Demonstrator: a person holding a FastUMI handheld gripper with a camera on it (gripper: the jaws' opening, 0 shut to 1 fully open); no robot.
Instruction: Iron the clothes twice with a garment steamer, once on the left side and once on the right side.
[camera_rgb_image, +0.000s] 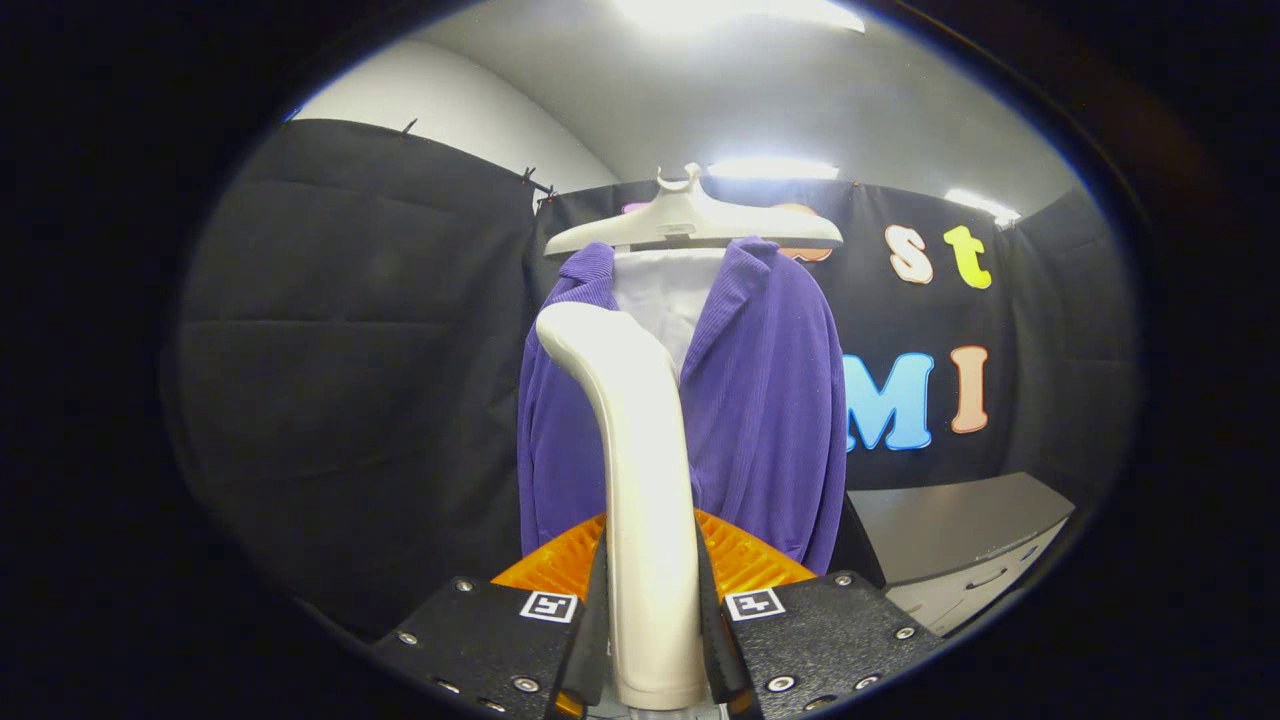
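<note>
From the gripper view, my gripper has both fingers clamped on the garment steamer handle, its head up against the purple jacket on the hanger. I judge a pass is under way; next, a steady stroke along one side

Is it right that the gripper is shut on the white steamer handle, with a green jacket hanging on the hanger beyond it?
Not quite: the gripper view shows the jacket is purple, not green. The rest holds: the gripper is shut on the white steamer handle, and the jacket hangs on the hanger beyond.
</note>
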